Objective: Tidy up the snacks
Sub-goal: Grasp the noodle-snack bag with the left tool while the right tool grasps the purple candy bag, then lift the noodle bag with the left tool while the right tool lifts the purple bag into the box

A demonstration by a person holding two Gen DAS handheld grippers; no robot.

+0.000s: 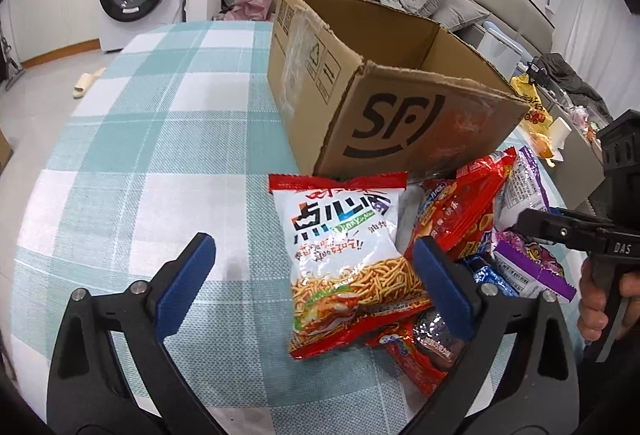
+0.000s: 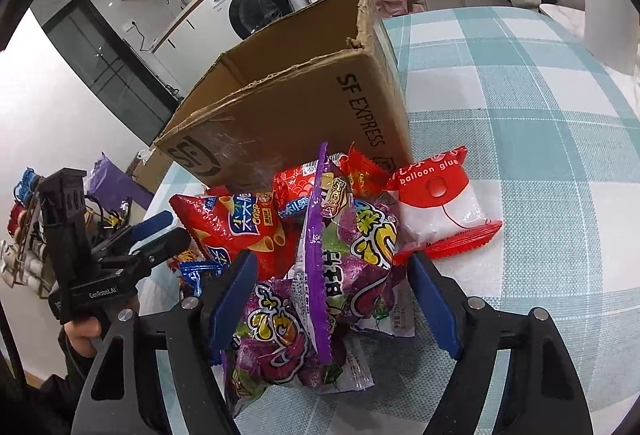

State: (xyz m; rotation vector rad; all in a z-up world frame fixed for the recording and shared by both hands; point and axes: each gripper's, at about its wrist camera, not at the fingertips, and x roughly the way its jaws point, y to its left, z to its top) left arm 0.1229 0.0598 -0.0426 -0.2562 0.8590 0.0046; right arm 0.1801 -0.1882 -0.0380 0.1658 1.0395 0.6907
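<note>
Left gripper [image 1: 314, 275]: jaws released, blue pads [image 1: 186, 275] spread wide. The noodle bag [image 1: 344, 259] lies between them on the cloth; its right edge meets the right pad, the left pad stands clear of it. The bag is white with red sealed ends, large Chinese characters and a picture of fried noodle sticks.

Right gripper [image 2: 332, 299]: jaws part-way closed but not pressing. Two purple bags [image 2: 344, 275] sit between the pads, one leaning on the other; the left pad [image 2: 230, 303] lies against the lower bag, the right pad stands apart. Both bags are glossy, with yellow and white cartoon lettering and serrated purple seams.

Beyond them lies the rest of the pile: a red bag [image 2: 236, 223] marked "Crisp" with cone shapes, a small blue wrapper [image 2: 198, 273], and a red-and-white pack [image 2: 448, 203] reading "balloon glue".

Directly behind the pile stands an open box [image 1: 400, 107] printed "SF" on one end and "SF EXPRESS" on the side [image 2: 360, 111]. All rest on a table [image 1: 152, 139] with a teal-and-white check cloth. The left gripper body reads "GenRobot.AI"; the right reads "DAS".
</note>
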